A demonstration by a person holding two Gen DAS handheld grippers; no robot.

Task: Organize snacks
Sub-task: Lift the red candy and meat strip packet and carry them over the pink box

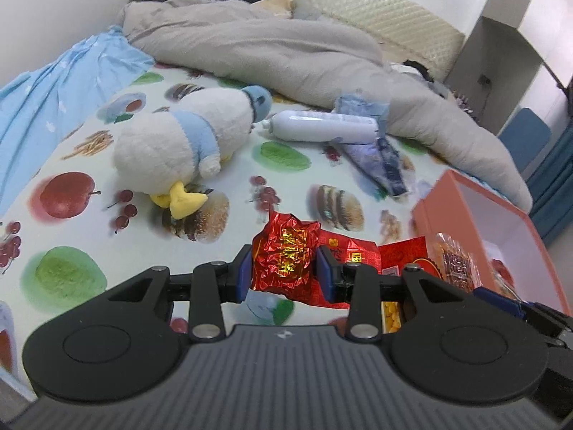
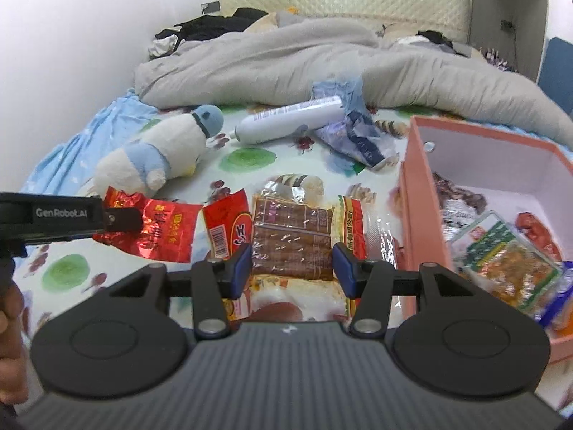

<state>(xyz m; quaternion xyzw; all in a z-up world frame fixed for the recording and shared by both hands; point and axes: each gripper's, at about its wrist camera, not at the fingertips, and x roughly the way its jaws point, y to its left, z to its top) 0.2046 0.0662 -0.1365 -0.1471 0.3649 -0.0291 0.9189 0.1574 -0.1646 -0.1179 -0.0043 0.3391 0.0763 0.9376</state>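
My left tool (image 1: pixel 284 268) is clamped on a crumpled red foil snack packet (image 1: pixel 284 256), its blue pads (image 1: pixel 244 272) pressed into both sides of the wrapper. From the right wrist camera I see that same tool come in from the left edge with the red packet (image 2: pixel 157 227) at its tip, above the bed.

My right tool (image 2: pixel 292 267) is clamped on a clear packet of brown snack sticks (image 2: pixel 292 233), the pads against its two long edges. A red and yellow snack bag (image 2: pixel 229 224) sits just to the left of that packet, and another packet with a white and red print (image 2: pixel 286 302) shows underneath it.

The salmon-pink box (image 2: pixel 408 193) stands open on the bed at the right, next to the right tool. Inside I can make out a green and orange packet (image 2: pixel 508 254) and some darker wrapped snacks (image 2: pixel 462 197) toward the back.

The bed sheet (image 1: pixel 89 251) is printed with fruit and burgers. On it, well beyond the snacks, lie a white and blue plush duck (image 1: pixel 179 143), a white bottle (image 1: pixel 322 127) on its side and a crumpled blue wrapper (image 1: pixel 379 157) touching the bottle. A grey quilt (image 1: pixel 268 46) is heaped across the far end of the bed.
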